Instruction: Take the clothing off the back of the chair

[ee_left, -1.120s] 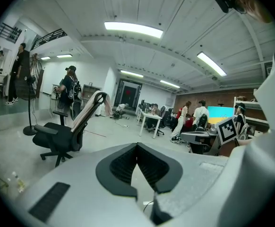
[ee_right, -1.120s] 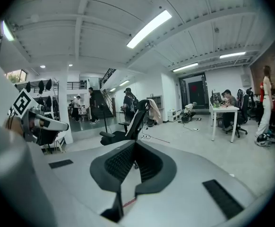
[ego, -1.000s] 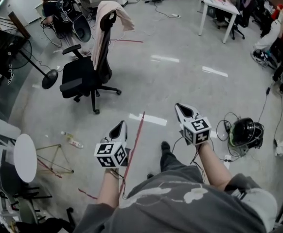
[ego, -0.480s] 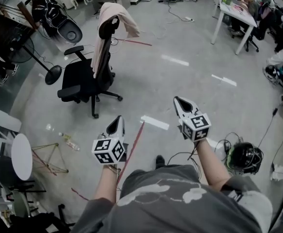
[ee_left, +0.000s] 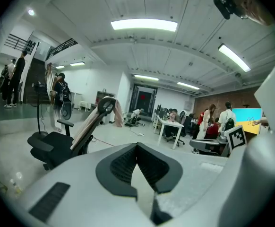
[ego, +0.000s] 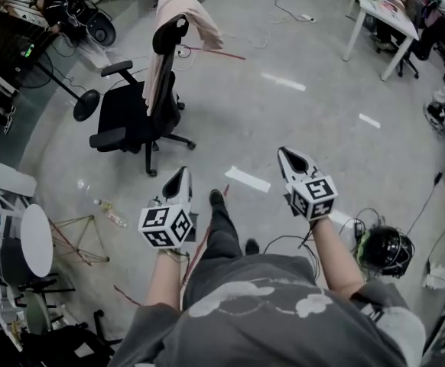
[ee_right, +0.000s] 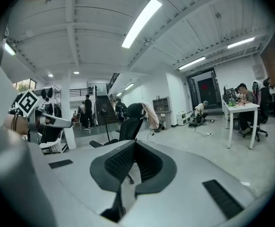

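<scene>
A black office chair stands on the grey floor ahead and to the left. A pale pink garment is draped over its headrest and hangs down the backrest. My left gripper and right gripper are held out in front of me, well short of the chair, both shut and empty. In the left gripper view the chair and the garment lie beyond the left gripper. From the right gripper the garment shows on the chair straight ahead.
A standing fan is left of the chair. A round white table and a wire frame sit at the near left, a bottle on the floor. A black helmet with cables lies at the right. White desks and people are far off.
I have walked toward the chair, which now sits nearer and larger in the head view. Both grippers came along, still shut. One foot has stepped forward between them.
</scene>
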A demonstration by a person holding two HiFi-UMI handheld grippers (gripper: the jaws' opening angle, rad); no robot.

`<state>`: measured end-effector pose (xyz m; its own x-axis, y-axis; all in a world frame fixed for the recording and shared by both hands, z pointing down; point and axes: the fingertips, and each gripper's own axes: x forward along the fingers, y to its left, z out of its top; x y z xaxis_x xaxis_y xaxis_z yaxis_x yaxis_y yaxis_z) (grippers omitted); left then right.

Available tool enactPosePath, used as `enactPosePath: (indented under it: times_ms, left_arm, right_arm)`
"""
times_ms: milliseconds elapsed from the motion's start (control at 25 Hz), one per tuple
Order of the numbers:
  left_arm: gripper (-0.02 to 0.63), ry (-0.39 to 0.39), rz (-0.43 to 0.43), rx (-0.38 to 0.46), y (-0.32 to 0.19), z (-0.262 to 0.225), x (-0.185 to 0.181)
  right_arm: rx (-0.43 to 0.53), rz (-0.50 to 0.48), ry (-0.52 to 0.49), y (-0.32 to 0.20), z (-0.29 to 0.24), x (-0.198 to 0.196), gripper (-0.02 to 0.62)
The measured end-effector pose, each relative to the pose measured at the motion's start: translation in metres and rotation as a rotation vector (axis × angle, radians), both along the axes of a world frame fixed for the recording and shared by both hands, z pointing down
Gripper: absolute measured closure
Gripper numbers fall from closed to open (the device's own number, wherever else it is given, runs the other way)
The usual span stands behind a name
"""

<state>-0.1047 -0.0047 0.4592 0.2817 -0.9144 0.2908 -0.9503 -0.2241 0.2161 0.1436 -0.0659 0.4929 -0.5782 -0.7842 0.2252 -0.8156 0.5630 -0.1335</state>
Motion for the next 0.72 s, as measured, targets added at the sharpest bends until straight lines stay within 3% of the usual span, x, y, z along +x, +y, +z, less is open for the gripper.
enactPosePath:
  times_ms: [360,720]
  left_arm:
    - [0.606,0.023,0.025,0.041,-0.091,0.000,-0.010]
    - [0.606,0.063,0.003,0.054,-0.206,-0.002,-0.066]
  right_arm:
    - [-0.005,0.041,0.017,-0.072,0.004,-0.004,0.601]
    - [0.024,0.036,0.045,-0.190,-0.015,-0.053,0.601]
